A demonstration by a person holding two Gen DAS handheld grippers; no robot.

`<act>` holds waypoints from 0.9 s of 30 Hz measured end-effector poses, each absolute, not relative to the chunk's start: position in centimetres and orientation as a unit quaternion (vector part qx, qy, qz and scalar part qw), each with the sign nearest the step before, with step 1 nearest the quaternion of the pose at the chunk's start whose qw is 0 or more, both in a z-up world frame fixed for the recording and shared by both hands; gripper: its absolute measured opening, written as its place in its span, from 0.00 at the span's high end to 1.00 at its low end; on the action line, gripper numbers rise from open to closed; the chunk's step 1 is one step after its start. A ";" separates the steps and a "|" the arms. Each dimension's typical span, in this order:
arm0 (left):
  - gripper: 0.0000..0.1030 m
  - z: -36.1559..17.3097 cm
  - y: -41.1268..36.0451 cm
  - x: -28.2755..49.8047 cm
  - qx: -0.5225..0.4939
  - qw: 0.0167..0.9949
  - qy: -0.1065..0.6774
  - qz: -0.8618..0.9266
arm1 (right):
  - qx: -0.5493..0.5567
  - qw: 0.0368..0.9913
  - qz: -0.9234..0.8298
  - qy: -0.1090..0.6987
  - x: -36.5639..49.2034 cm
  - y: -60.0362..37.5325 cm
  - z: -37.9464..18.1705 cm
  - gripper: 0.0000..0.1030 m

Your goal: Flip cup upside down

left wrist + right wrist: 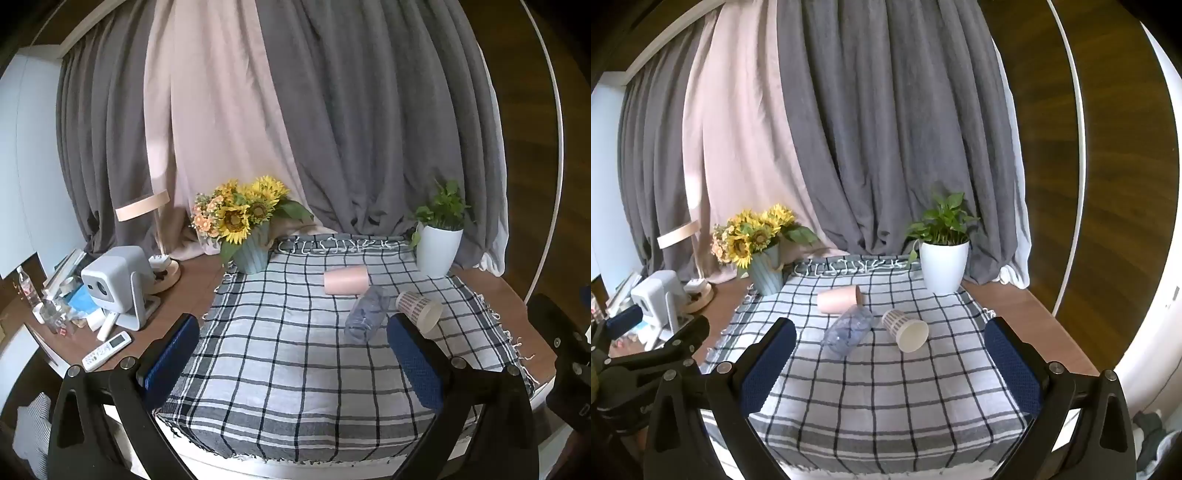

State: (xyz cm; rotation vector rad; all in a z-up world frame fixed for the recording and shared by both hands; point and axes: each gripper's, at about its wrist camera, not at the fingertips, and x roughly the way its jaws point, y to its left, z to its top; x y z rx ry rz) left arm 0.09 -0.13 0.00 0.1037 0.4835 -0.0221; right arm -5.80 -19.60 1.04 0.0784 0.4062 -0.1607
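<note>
Three cups [905,329] lie sideways on cloth [886,398], both grippers' jaws apart.

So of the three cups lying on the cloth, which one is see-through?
The clear plastic cup, the middle one. The pink cup behind it and the patterned paper cup to its right are both opaque.

A brown table [1027,314] fills the lower frame, carrying a checked cloth [886,398] at centre and, lower left, a white projector [118,280] and remote [107,345]
</note>
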 end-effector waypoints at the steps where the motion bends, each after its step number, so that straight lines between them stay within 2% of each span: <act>1: 0.00 0.0 -0.3 0.1 0.054 0.969 0.239 -0.010 | 0.035 0.977 -0.080 0.196 -5.9 -19.5 1.0 0.00; 27: 0.00 0.7 1.0 -0.4 0.044 0.976 0.215 -0.013 | 0.043 0.975 -0.089 0.200 -6.3 -18.8 1.0 0.00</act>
